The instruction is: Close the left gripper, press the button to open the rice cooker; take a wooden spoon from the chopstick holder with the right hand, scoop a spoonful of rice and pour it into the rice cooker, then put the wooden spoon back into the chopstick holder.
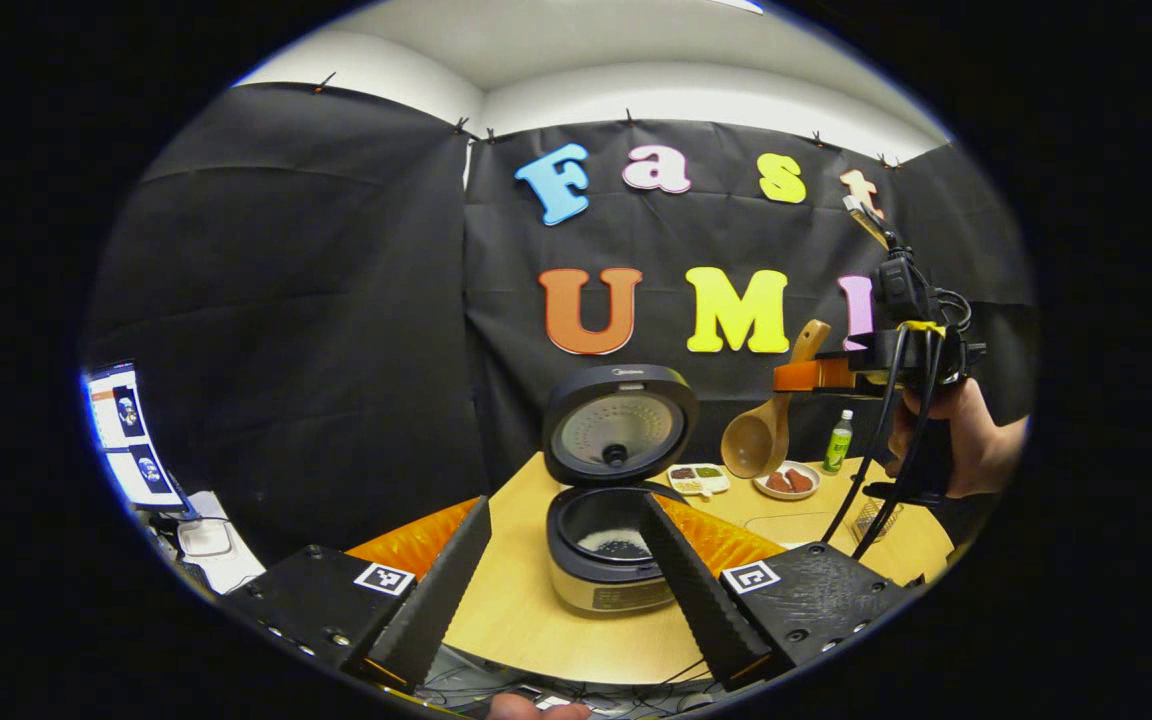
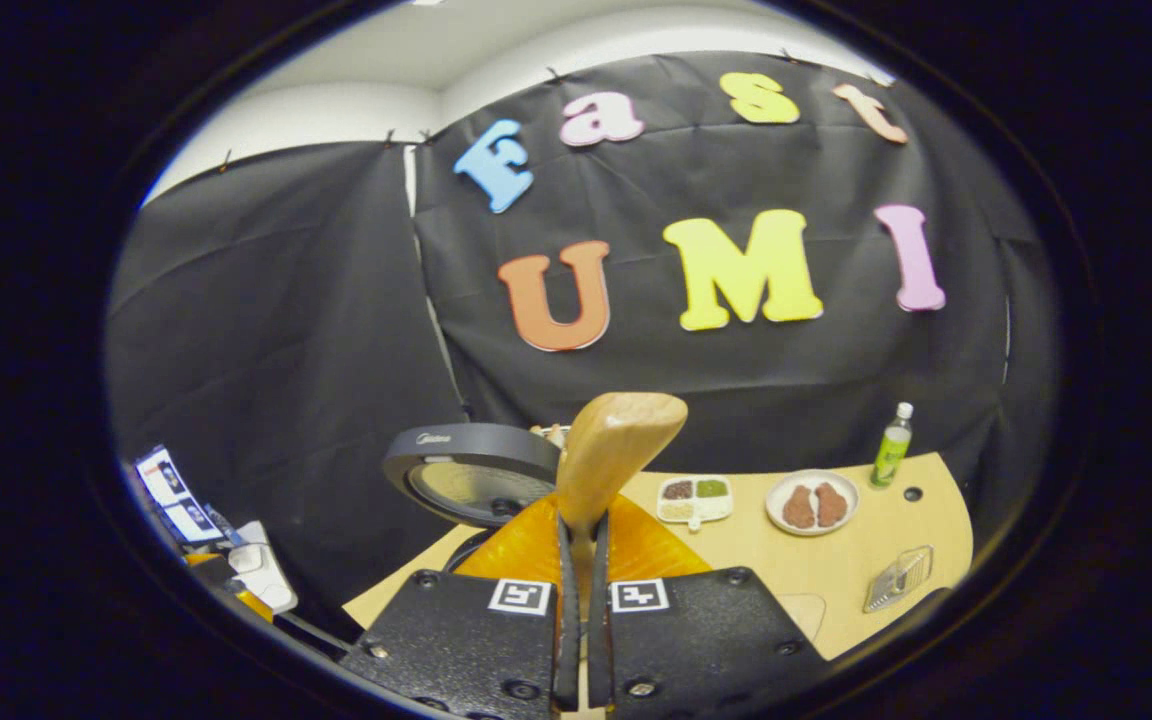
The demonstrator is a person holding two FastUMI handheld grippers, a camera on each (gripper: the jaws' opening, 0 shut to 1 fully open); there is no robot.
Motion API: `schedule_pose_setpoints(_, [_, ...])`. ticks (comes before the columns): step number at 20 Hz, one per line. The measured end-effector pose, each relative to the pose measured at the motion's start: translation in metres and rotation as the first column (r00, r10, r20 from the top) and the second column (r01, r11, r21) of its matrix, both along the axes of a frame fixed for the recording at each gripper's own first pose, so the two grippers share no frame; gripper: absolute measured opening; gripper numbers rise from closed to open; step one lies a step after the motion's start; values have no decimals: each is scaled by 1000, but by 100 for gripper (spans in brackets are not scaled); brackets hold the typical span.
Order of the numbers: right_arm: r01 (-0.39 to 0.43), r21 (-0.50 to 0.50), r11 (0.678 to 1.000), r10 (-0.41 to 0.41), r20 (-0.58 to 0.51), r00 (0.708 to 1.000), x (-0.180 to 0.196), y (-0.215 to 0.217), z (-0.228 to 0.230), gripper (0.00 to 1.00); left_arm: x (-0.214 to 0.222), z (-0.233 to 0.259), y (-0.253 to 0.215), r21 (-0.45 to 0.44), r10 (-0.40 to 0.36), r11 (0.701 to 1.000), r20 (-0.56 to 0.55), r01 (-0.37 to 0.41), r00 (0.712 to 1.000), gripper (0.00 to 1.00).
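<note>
Right gripper [image 2: 581, 560] clamped on wooden spoon [image 2: 608, 455], held above worktop [image 1: 536, 610]; left gripper [image 1: 561, 570] spread apart before open rice cooker [image 1: 608, 490].

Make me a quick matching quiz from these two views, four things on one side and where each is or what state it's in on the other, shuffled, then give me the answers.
Things:
1. rice cooker
2. wooden spoon
3. green bottle
4. left gripper

Places or states:
A. clamped by the handle in the right gripper, bowl hanging down
B. standing upright at the table's far edge
C. lid raised, pot showing inside
D. jaws spread apart, nothing between them

Pairs: 1-C, 2-A, 3-B, 4-D
</note>
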State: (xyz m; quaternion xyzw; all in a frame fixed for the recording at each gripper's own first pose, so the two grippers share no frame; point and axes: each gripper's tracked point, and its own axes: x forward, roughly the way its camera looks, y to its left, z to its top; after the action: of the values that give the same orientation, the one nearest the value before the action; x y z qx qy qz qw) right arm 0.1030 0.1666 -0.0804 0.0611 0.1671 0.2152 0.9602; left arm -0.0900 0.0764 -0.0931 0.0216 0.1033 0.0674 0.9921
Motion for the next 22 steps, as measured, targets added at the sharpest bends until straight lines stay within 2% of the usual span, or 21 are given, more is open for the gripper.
schedule_pose_setpoints(3, [107, 9, 994, -107, -2, 994, 3, -79, 5, 8, 13, -7, -30, 15, -48, 999, -21, 48, 999, 96])
schedule_pose_setpoints(5, [196, 5, 981, -196, -6, 981, 4, -138, 6, 8, 21, -8, -51, 10, -75, 997, -24, 75, 997, 96])
schedule_pose_setpoints(9, [374, -13, 927, -374, -20, 927, 5, -254, -7, 6, 43, -9, -84, -6, -113, 994, -14, 113, 993, 96])
schedule_pose_setpoints(12, [469, -6, 883, -468, -58, 882, 7, -318, -29, 9, 54, -10, -102, -1, -122, 992, -33, 122, 992, 96])
schedule_pose_setpoints(17, [527, 2, 850, -523, -122, 844, 28, -376, -76, 9, 65, 0, -127, 7, -97, 995, -41, 97, 994, 96])
schedule_pose_setpoints(18, [532, 3, 847, -528, -127, 840, 34, -383, -84, 9, 66, 1, -130, 9, -88, 996, -42, 88, 995, 100])
schedule_pose_setpoints(19, [536, 1, 844, -532, -131, 837, 42, -388, -92, 9, 67, 0, -134, 11, -82, 996, -45, 83, 996, 96])
schedule_pose_setpoints(22, [530, -10, 848, -526, -144, 838, 64, -395, -119, 8, 68, 0, -139, 24, -61, 998, -63, 63, 996, 96])
